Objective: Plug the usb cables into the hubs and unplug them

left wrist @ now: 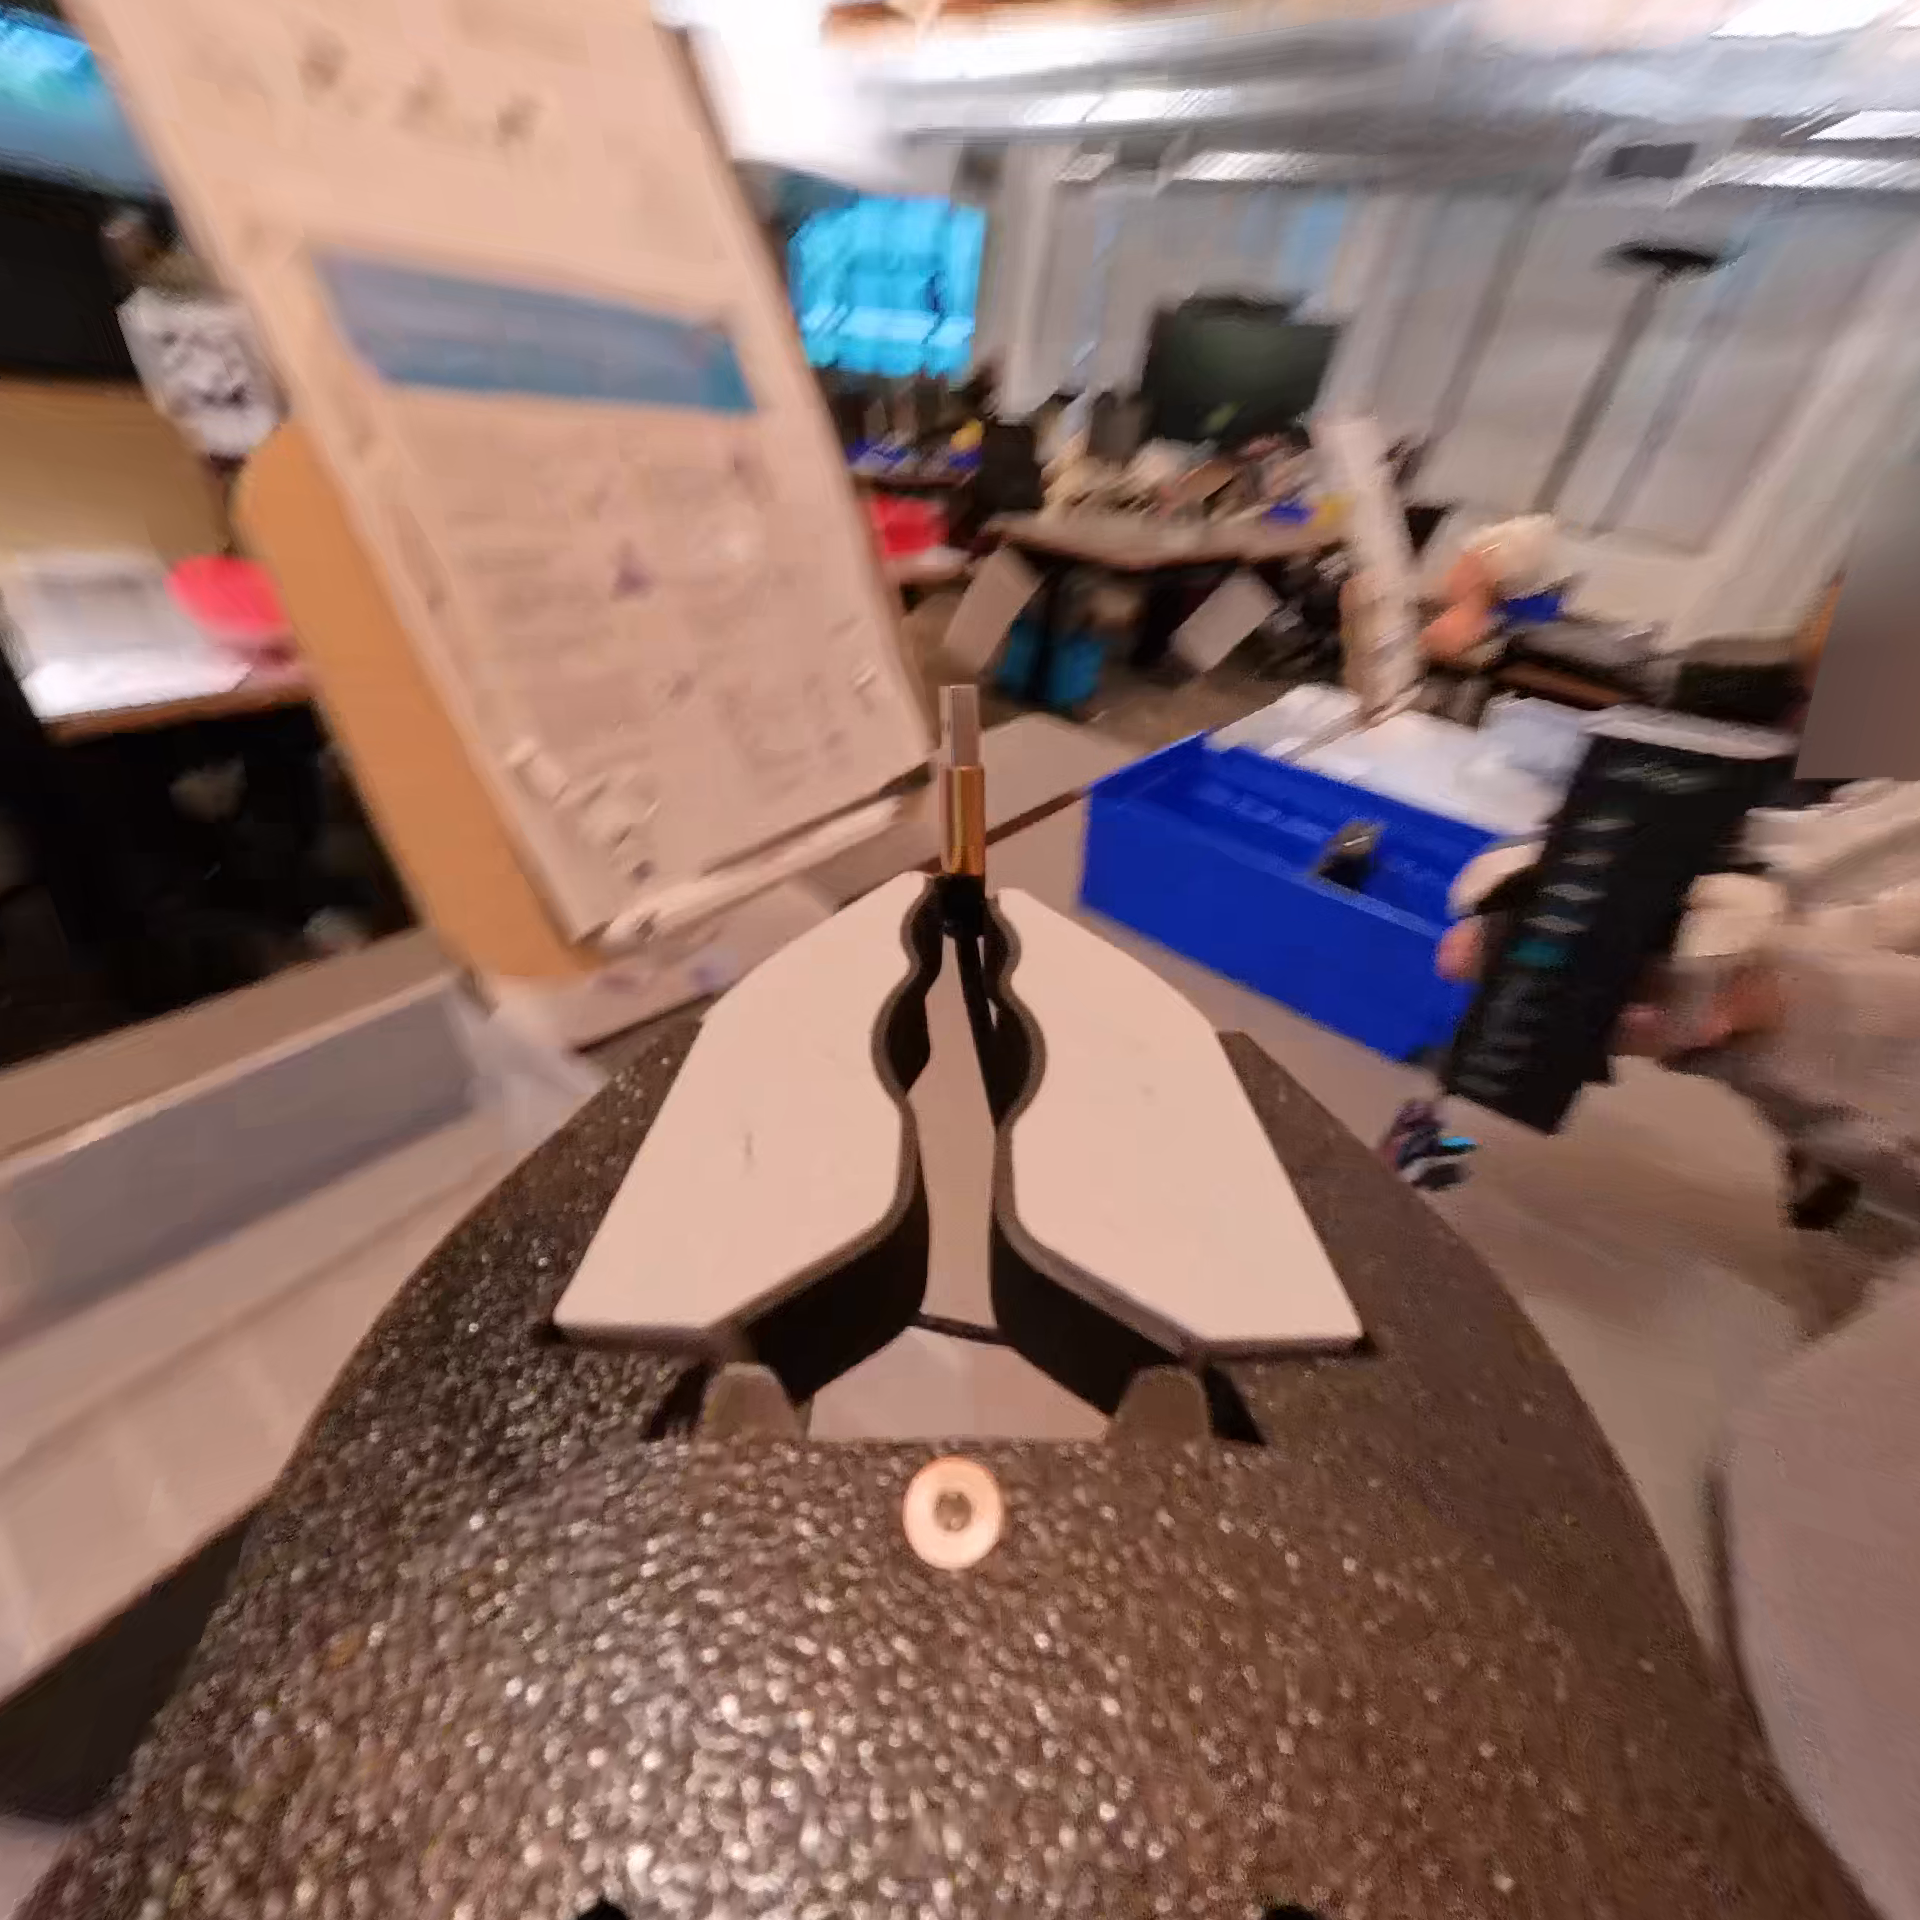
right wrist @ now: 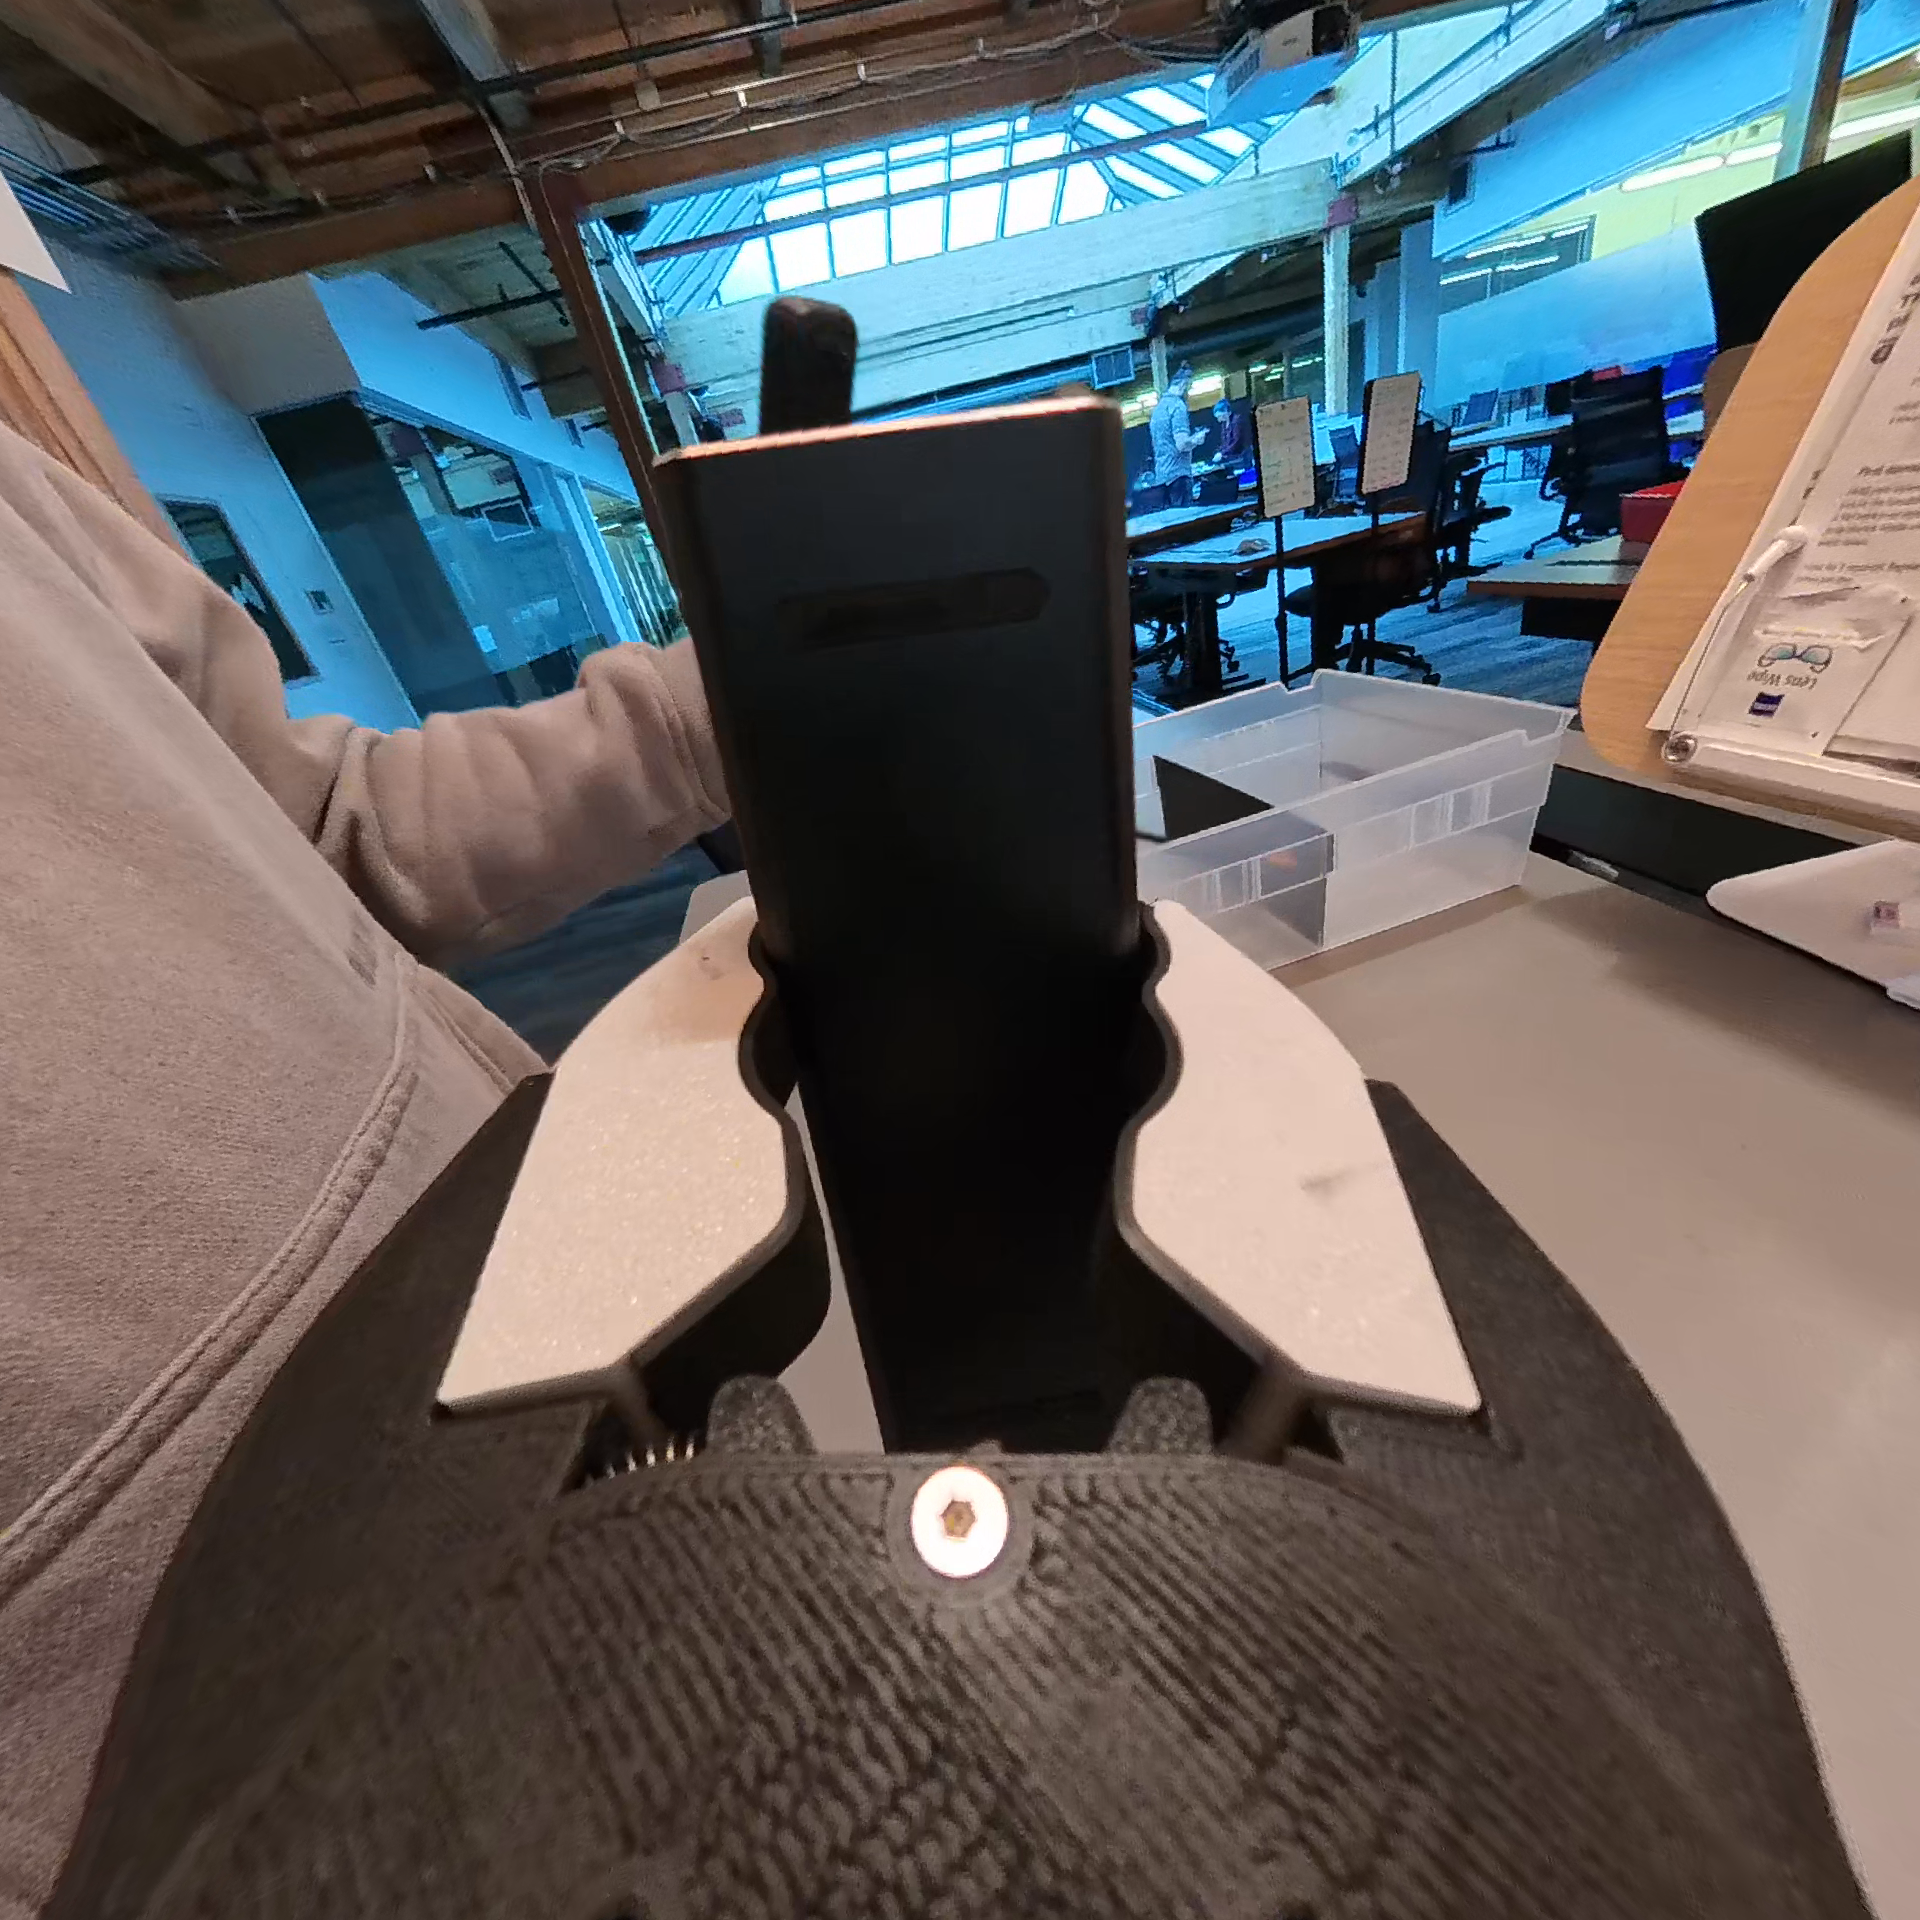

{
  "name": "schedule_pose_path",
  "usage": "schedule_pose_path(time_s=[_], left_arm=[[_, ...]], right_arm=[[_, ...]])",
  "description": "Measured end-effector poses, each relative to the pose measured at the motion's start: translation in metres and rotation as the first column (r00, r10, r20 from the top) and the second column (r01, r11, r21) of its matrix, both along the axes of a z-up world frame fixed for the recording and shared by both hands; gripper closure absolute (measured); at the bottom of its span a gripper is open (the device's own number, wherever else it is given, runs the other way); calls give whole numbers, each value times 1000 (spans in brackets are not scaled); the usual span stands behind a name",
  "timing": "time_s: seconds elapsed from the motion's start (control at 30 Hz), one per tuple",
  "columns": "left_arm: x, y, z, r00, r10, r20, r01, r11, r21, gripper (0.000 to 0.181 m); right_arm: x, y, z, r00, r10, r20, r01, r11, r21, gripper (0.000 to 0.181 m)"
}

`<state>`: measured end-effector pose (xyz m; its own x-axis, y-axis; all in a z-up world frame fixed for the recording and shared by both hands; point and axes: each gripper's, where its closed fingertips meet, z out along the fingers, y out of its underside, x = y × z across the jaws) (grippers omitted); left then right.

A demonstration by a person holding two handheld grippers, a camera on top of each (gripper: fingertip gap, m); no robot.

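My left gripper [left wrist: 961,899] is shut on a thin black USB cable [left wrist: 977,997]. Its gold-collared metal plug [left wrist: 961,790] sticks out past the fingertips, pointing forward in the air. My right gripper [right wrist: 951,935] is shut on a long black USB hub [right wrist: 914,748], held upright with its plain back toward the camera. A black stub [right wrist: 808,358] juts from the hub's top end. In the left wrist view the same hub [left wrist: 1590,935] shows at the right, port side visible, held in the other gripper's white fingers [left wrist: 1496,873] well to the right of the plug.
A blue bin [left wrist: 1278,925] stands on the grey table behind the plug. A clear plastic bin [right wrist: 1351,800] with black dividers stands on the table [right wrist: 1558,1143]. A propped board with paper sheets [left wrist: 582,520] is at the left. A person's grey sleeve [right wrist: 312,779] fills the left of the right wrist view.
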<state>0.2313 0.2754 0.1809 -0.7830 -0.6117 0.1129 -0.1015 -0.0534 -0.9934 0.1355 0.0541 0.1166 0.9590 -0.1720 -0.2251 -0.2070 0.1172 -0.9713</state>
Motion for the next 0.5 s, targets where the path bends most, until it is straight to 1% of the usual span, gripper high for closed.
schedule_pose_path(time_s=[0.07,0.13,0.2,0.23,0.3,0.33,0.4,0.43,0.47,0.5], left_arm=[[-20,-14,24,989,-110,97,112,994,-15,175],[-40,-30,39,964,-221,150,223,975,-2,175],[-57,-46,45,935,-321,149,323,946,13,175],[-61,-52,43,926,-344,155,342,939,39,175],[-62,-61,30,923,-351,157,334,934,126,175],[-60,-66,21,930,-337,147,311,934,176,175],[-56,-74,2,946,-279,163,222,927,302,175],[-54,-78,-8,948,-253,195,162,906,391,175],[-51,-81,-20,947,-212,241,71,871,486,175],[-50,-85,-33,942,-198,270,6,817,577,175]], right_arm=[[0,-1,2,1000,3,2,-3,1000,4,118],[0,-4,3,1000,1,4,-2,1000,5,118],[0,-7,5,1000,-7,13,7,1000,7,118],[0,-9,6,1000,-6,15,6,1000,12,118],[1,-13,9,1000,-19,18,19,1000,18,118],[1,-15,9,1000,-21,19,21,1000,17,118],[1,-18,7,999,-31,23,31,999,9,118],[1,-20,6,999,-37,22,37,999,5,118],[2,-22,5,999,-49,22,49,999,1,118],[2,-25,3,998,-54,17,54,999,0,118]])
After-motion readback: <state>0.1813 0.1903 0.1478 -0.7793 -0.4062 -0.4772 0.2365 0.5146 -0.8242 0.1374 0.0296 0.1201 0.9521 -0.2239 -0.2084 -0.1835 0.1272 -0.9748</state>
